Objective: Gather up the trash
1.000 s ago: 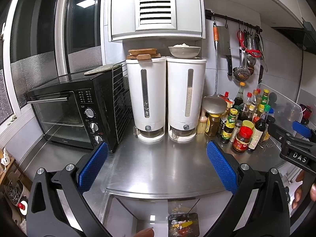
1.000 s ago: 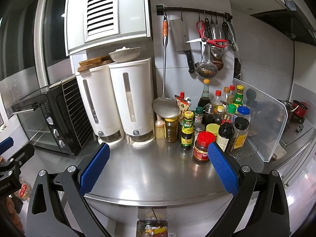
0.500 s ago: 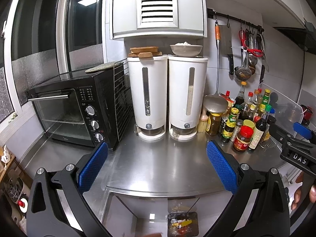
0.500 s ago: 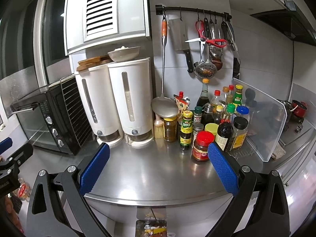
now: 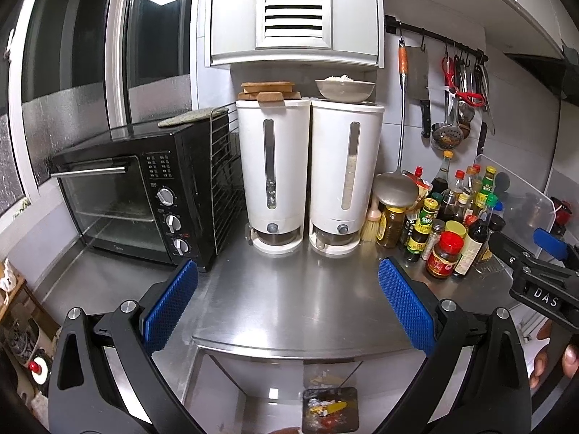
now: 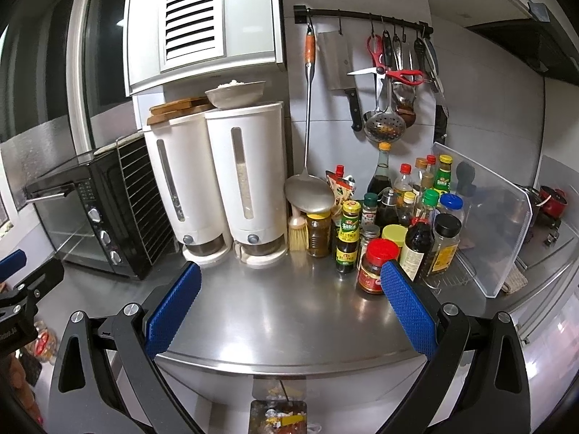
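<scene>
Below the counter edge (image 5: 289,349) — trash (image 5: 327,407) — beneath the wide-open left hand-held gripper (image 5: 287,305).

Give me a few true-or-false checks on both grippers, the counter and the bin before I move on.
1. The left gripper is shut on a wrapper. False: it is open and empty.
2. The right gripper is open. True.
3. A bowl sits on top of the right-hand white dispenser. True.
4. The oven door hangs wide open. False: it is shut.
5. The trash bin lies below the counter edge. True.
</scene>
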Demonstrator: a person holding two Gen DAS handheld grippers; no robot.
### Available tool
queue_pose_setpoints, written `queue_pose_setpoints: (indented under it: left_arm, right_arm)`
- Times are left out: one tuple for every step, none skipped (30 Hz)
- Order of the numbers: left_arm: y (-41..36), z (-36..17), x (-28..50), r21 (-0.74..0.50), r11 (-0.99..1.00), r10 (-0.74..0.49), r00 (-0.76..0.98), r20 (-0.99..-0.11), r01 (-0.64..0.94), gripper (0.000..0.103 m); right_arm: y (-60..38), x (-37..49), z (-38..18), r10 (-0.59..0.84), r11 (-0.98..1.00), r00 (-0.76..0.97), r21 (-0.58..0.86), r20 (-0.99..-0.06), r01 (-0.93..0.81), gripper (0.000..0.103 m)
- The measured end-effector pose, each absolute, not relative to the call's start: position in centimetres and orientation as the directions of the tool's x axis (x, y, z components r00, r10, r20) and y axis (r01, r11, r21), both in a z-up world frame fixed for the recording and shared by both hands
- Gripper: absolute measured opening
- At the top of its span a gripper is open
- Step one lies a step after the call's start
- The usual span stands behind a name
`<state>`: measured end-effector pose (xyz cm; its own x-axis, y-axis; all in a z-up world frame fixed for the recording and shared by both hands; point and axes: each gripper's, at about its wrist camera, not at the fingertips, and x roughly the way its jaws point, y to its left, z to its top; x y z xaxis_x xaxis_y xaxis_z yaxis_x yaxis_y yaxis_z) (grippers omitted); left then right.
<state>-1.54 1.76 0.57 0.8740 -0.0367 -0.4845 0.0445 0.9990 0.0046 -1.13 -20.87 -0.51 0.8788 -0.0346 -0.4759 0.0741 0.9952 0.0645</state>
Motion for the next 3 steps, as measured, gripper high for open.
queue_pose_setpoints:
  left_arm:
    - [1.81, 0.55, -1.46, 0.004, 0.999, -0.037, 0.873, -0.487, 0.045, 0.095]
    - [1.87, 0.53, -1.39, 0.003, 0.999, -0.037, 0.871, -0.490, 0.044, 0.095]
    - [1.91, 0.49, -1.32, 0.002, 0.999, -0.037, 0.870, -0.492, 0.044, 0.095]
  right_arm:
    - [-20.81, -1.12, -0.50, -0.033, 0.995, 0.879, 0.064, -0.476, 0.072, 0.100]
    - [-20.75, -1.09, -0.50, -0.032, 0.996, 0.878, 0.063, -0.478, 0.070, 0.100]
    - [-20.77, -1.03, -0.47, -0.031, 0.996, 0.878, 0.062, -0.478, 0.069, 0.100]
